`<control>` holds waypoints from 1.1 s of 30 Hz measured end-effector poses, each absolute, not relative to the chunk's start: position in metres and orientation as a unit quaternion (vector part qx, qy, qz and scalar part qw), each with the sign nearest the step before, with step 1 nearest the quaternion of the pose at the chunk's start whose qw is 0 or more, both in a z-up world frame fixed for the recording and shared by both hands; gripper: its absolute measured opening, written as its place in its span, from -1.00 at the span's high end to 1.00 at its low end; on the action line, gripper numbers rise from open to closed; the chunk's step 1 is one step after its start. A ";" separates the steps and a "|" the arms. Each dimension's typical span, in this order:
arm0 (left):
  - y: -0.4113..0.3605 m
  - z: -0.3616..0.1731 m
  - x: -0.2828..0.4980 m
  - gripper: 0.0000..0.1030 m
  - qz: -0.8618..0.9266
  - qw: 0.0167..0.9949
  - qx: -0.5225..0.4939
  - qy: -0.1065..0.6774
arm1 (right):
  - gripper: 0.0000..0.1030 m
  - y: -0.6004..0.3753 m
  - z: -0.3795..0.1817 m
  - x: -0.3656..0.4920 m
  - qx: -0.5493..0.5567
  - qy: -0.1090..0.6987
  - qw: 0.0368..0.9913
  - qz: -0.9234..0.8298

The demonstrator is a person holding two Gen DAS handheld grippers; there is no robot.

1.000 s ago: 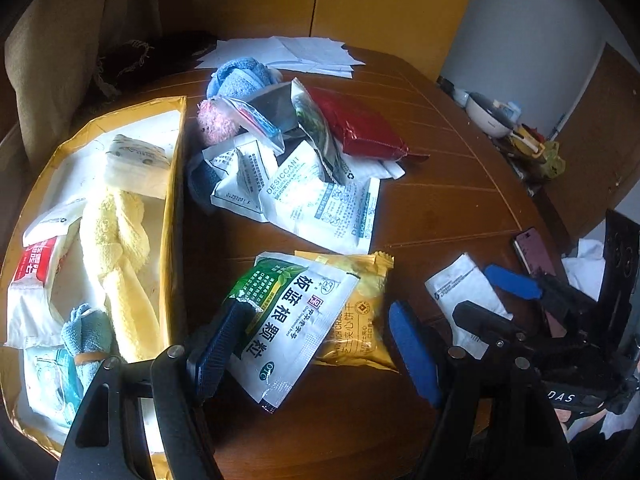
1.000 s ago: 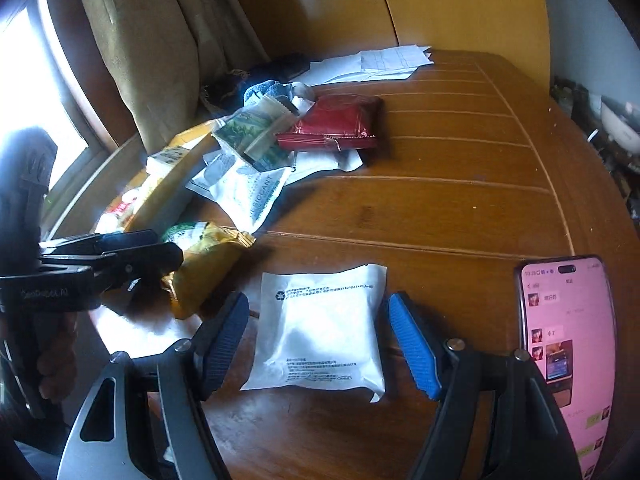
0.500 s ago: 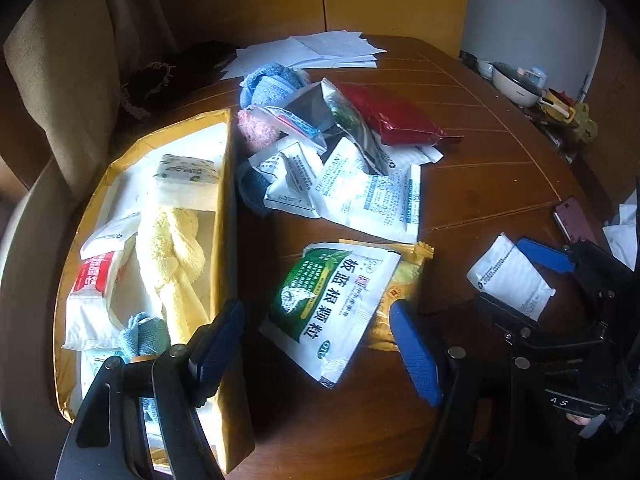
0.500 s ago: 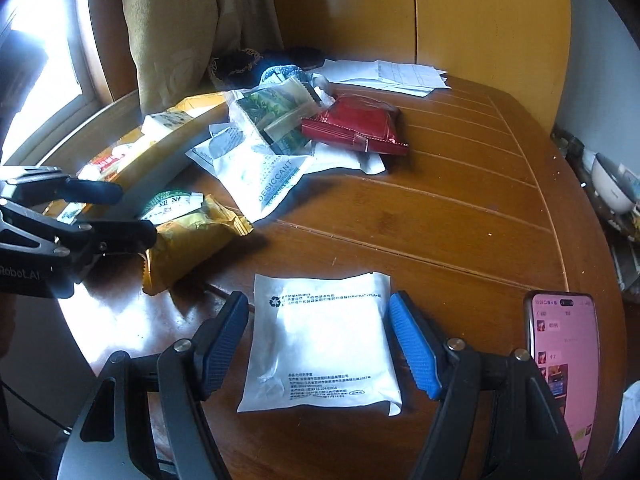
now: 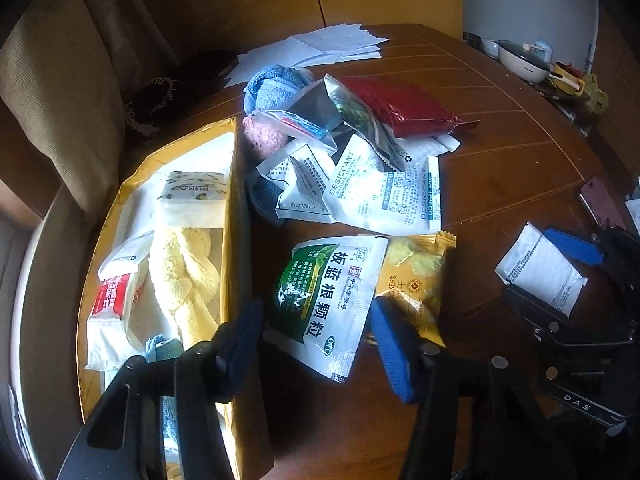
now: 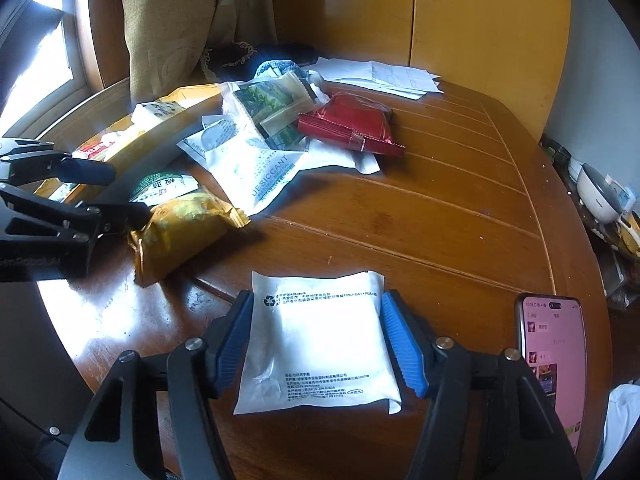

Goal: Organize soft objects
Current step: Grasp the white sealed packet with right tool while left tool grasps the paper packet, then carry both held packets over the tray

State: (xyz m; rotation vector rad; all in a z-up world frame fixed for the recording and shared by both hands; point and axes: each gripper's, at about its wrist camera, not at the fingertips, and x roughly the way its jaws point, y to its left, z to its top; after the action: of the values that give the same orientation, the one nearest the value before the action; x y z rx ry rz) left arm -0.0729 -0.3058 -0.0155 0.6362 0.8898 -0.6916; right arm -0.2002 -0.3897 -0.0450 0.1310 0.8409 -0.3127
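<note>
Soft objects: packets and cloths, some loose on the round wooden table [image 6: 460,216], some in the yellow box [image 5: 236,208] at its left edge.
White pouch [image 6: 320,344]: flat on the table near the front edge, between the right gripper's blue pads.
Right gripper [image 6: 318,338]: jaws closing – pads at the pouch's side edges, left pad about touching, whether they press yet I cannot tell.
Green-white sachet [image 5: 324,300]: flat near the front-left edge, just beside the box wall, lying over the yellow snack pack [image 5: 416,280].
Left gripper [image 5: 316,340]: jaws closing around the sachet's near end – sachet between the pads, gap visible on both sides, not gripped.
Yellow box contents: knotted yellow towel [image 5: 188,276], tissue pack [image 5: 192,196], red-white packet [image 5: 110,300], bit of blue cloth [image 5: 154,346] at the near end.
Table centre pile: desiccant bags [image 5: 380,196], red foil pack [image 5: 400,108], blue cloth roll [image 5: 272,84], pink fuzzy item [image 5: 262,136], clear zip bag [image 5: 296,120] – all overlapping.
Far edge: white papers [image 5: 320,48].
Phone [image 6: 552,360]: screen lit, on the table's right edge, near the pouch but apart from it.
</note>
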 end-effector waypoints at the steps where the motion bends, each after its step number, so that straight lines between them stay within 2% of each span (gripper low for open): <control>1: -0.309 -0.018 -0.069 0.14 -0.319 0.797 0.302 0.414 | -0.21 -0.390 -0.045 -0.200 0.062 0.406 0.899 -0.152; 3: -0.315 -0.017 -0.066 0.19 -0.310 0.802 0.310 0.406 | -0.18 -0.389 -0.045 -0.200 0.062 0.404 0.899 -0.153; 7: -0.319 -0.013 -0.064 0.59 -0.313 0.801 0.321 0.396 | -0.07 -0.388 -0.043 -0.199 0.059 0.405 0.899 -0.154; 12: -0.318 -0.010 -0.061 0.75 -0.310 0.809 0.318 0.386 | 0.07 -0.394 -0.042 -0.200 0.080 0.399 0.901 -0.148; 15: -0.310 0.003 -0.052 0.83 -0.312 0.825 0.264 0.389 | 0.10 -0.395 -0.042 -0.200 0.084 0.395 0.903 -0.146; 23: -0.301 0.022 -0.055 0.84 -0.360 0.828 0.179 0.391 | 0.13 -0.403 -0.036 -0.203 0.132 0.371 0.911 -0.125; 33: -0.242 0.052 -0.028 0.85 -0.347 0.858 -0.004 0.379 | 0.13 -0.408 -0.021 -0.196 0.204 0.347 0.912 -0.080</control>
State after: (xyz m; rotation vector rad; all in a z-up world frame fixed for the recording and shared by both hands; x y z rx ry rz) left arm -0.0281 -0.2420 0.0517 -0.0092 0.7955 -0.7288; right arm -0.1961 -0.4084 -0.0209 0.4210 0.7160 -0.1648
